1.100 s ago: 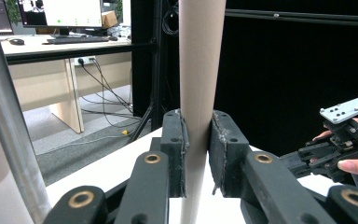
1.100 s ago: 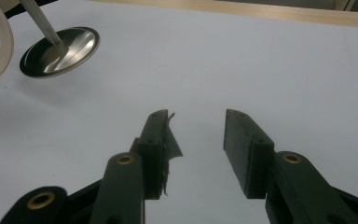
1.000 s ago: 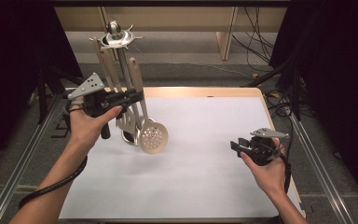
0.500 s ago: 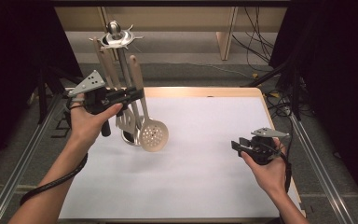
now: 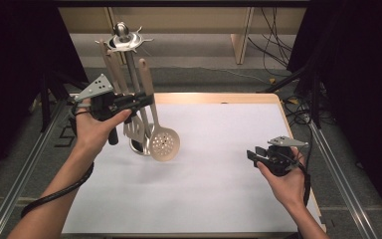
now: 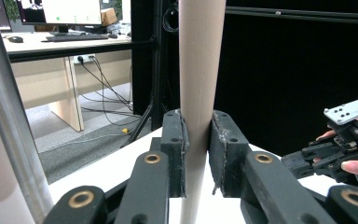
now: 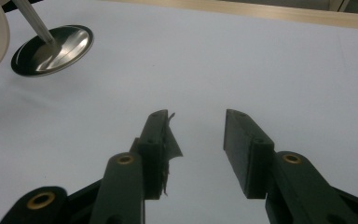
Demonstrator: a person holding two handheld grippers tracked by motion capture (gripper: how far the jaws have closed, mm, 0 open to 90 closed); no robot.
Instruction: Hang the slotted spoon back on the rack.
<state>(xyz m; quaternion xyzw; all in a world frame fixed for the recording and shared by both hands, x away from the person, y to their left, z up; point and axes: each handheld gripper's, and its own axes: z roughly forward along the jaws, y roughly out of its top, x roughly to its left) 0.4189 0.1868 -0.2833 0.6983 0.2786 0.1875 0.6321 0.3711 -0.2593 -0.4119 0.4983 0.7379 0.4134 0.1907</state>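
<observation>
My left tool [image 6: 196,154] clamps the skimmer's wooden handle [image 6: 199,60]. The high view shows its perforated head [image 5: 164,145]. My right tool [image 7: 196,140] gapes, empty.

We are in a lab or test room, not a home. The white table [image 5: 214,199] sits inside a frame of metal rails [image 5: 25,174], with black curtains [image 5: 358,74] at nine and three o'clock. Loose cables [image 5: 273,30] trail over the grey floor at one o'clock. In the left gripper view we see a desk [image 6: 65,46] with a monitor [image 6: 72,10] and keyboard [image 6: 77,36].
</observation>
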